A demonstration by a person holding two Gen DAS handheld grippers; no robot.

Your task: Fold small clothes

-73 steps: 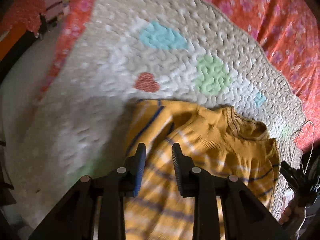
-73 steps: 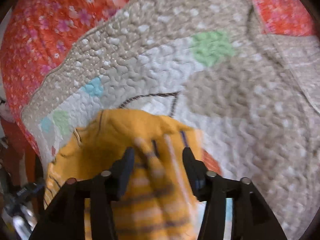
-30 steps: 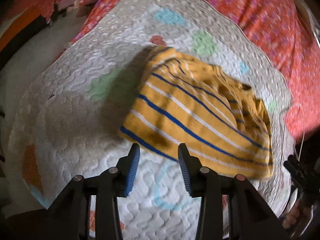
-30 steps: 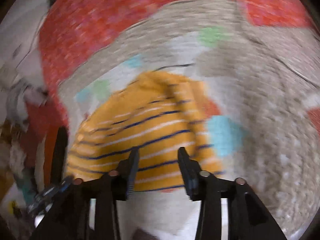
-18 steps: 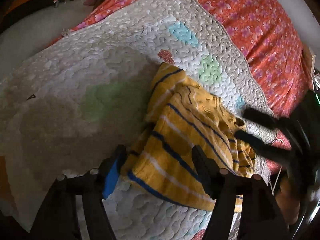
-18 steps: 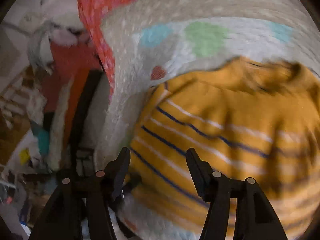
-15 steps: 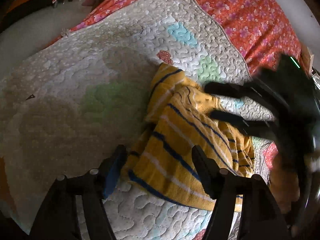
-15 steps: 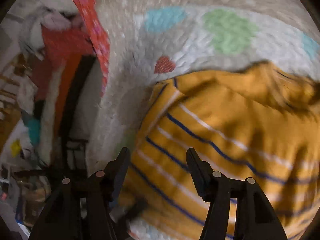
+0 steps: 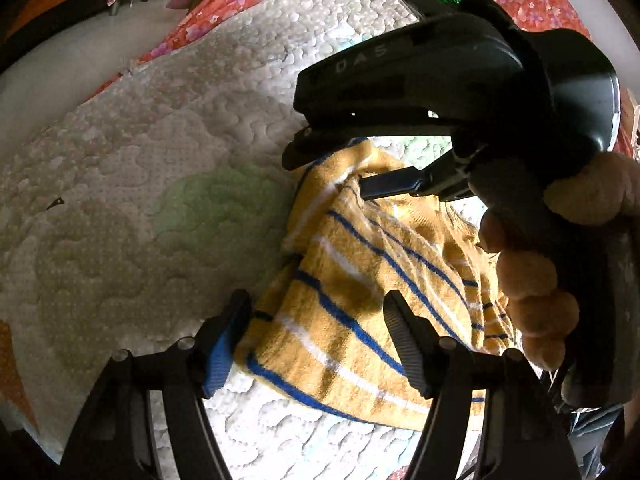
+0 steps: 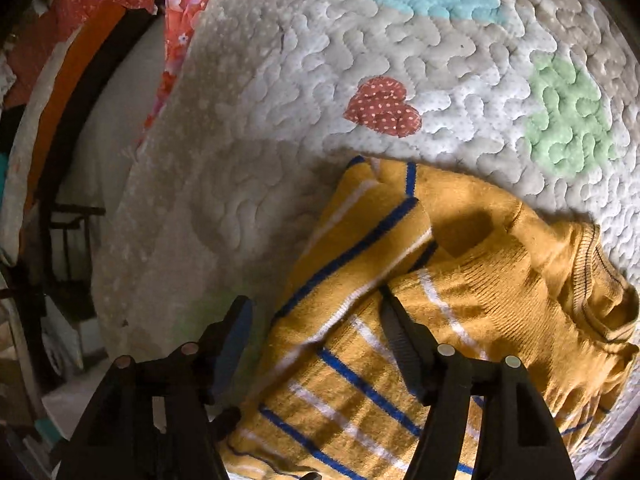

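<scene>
One sweater (image 9: 360,300), yellow with blue and white stripes, lay partly folded on the quilt (image 9: 140,200), well in from its edges, a sleeve turned over its body. Both the left claw (image 9: 316,340) and right claw (image 10: 316,336) gaped wide, holding nothing. Probably another fold remained, though the far side was hidden.

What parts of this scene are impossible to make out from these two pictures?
- Left wrist view: the right gripper and hand cover the sweater's collar end and part of the quilt.
- Right wrist view: the sweater's lower hem is cut off by the bottom edge and the gripper's fingers.
- Both views: whether either gripper touches the cloth.
- The room at the rim: dark, distorted.
</scene>
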